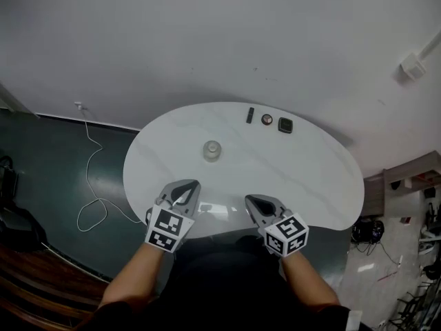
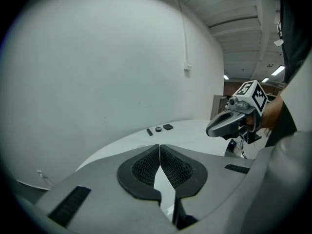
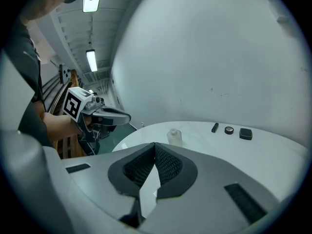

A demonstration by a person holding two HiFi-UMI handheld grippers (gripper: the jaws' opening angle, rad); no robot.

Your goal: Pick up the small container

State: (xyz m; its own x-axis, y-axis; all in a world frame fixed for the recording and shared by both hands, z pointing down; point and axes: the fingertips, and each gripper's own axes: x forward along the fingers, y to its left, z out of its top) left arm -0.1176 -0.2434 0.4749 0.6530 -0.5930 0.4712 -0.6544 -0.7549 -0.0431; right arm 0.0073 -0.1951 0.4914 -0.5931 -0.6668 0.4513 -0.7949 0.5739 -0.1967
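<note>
Atop white table (image 1: 310, 178) by wall (image 1: 207, 40), small container (image 1: 211, 150) stands.

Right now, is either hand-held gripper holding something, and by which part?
Nothing is held. The left hand-held gripper and the right hand-held gripper are shut and empty; the small container stands free on the table.

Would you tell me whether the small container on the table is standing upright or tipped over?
Upright: the container stands on its base on the table, with its narrower top pointing up.
</note>
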